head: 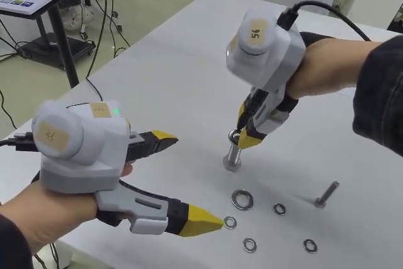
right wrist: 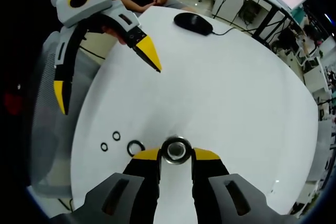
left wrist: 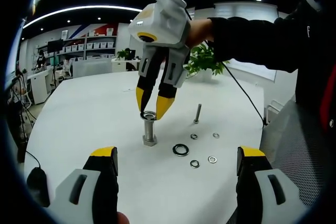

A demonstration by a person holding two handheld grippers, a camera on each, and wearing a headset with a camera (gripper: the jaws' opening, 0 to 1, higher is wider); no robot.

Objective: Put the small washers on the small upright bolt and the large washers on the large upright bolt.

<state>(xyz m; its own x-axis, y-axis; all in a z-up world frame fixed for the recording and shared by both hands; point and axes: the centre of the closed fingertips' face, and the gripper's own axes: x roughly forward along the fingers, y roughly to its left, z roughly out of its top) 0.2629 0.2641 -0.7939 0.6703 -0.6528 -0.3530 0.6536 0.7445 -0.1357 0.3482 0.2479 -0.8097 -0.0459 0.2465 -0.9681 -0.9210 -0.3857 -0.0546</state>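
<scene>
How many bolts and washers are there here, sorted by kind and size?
Large bolt: 1
Small bolt: 1
Large washers: 2, one held by the right gripper
Small washers: 4
Total: 8

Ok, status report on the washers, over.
Right gripper shut on large washer at top of large bolt. Left gripper open, empty. Second large washer and four small washers loose on table; small bolt bare. Nothing blocking.
</scene>
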